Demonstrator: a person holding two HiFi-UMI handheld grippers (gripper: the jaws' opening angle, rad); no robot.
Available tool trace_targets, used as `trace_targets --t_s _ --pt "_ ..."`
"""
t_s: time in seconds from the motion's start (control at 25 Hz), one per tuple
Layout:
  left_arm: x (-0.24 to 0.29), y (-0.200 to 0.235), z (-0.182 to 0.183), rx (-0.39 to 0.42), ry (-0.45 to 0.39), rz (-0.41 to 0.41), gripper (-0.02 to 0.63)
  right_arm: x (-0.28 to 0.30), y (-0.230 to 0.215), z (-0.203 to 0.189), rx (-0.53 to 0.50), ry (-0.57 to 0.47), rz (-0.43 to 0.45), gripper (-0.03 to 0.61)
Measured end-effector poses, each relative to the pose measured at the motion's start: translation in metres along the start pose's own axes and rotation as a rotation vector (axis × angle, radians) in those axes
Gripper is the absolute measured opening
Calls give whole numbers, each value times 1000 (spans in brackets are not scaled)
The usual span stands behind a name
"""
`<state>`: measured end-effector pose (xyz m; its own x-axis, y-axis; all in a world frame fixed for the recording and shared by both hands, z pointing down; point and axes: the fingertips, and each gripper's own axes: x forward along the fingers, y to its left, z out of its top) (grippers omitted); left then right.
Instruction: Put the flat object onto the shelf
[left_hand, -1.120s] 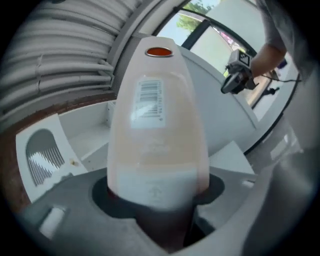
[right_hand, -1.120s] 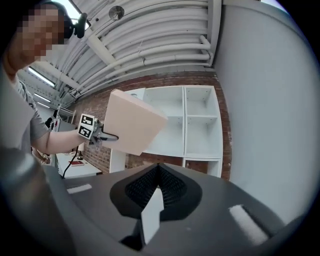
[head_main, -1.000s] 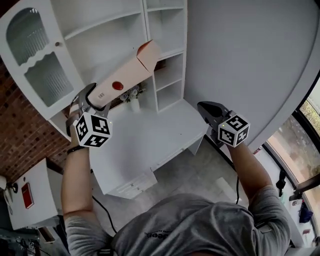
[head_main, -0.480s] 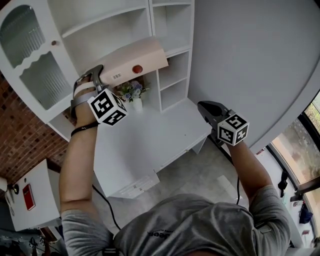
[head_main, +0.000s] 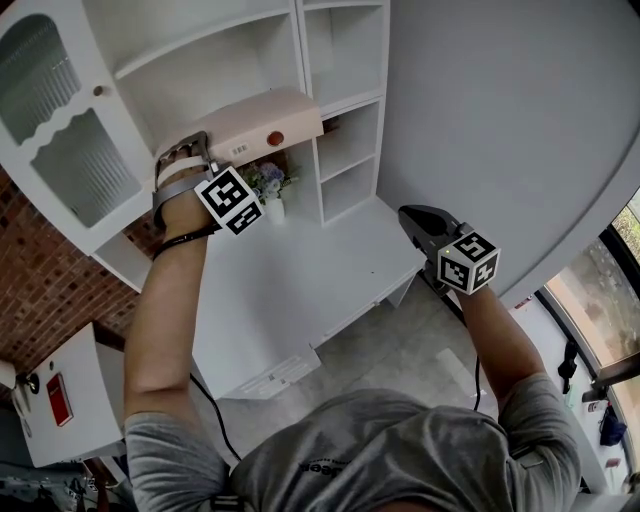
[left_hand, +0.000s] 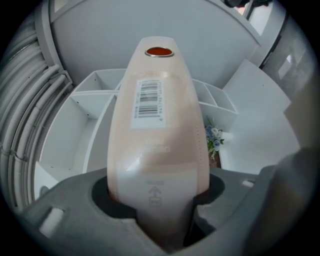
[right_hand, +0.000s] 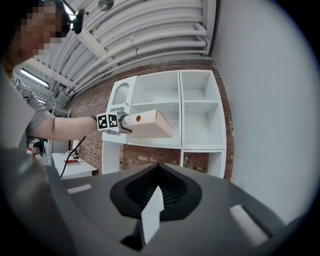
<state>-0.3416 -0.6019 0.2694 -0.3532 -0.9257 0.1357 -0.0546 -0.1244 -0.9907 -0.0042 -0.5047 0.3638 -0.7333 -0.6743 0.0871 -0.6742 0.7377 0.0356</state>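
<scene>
Both jaws of the left gripper (left_hand: 159, 202) are pinched on the near end of the flat carton (left_hand: 157, 120), a pale pink box with a barcode label (left_hand: 148, 98) on the face turned toward that gripper's camera and a round orange sticker (left_hand: 159, 51) near its far end. The carton's long axis runs straight out from the jaws.

In the head view the left gripper (head_main: 196, 152) is raised to the white shelf unit (head_main: 250, 55). The carton (head_main: 262, 122) reaches from it toward the right, its far end close to the upright divider (head_main: 301, 60) between the wide bay and the narrow column. It sits at the level of the shelf board just above a small vase of flowers (head_main: 266, 186). Whether it touches that board cannot be told.

From the right gripper view the carton (right_hand: 147, 124) looks about level, with the sticker side facing the room.

Right gripper (right_hand: 158, 172) has its jaws pressed together with nothing between them. In the head view it (head_main: 410, 214) hangs low, well apart from the carton, above the white desk (head_main: 300, 290) and near the grey wall (head_main: 500, 120).
</scene>
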Motion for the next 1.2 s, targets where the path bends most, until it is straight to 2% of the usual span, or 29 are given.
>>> trace_targets --t_s 0.36,0.8,0.92,1.2 --pt "60 -34 -10 22 116 -38 287 7 -19 -1 24 -9 -30 5" --pt "117 -37 -18 28 198 -26 285 17 -31 -12 33 16 -51 5" --pt "129 -41 -19 28 202 -39 287 17 -32 -15 35 20 -56 5" --pt "151 -44 -14 2 161 -139 318 18 -36 -21 37 36 -80 5"
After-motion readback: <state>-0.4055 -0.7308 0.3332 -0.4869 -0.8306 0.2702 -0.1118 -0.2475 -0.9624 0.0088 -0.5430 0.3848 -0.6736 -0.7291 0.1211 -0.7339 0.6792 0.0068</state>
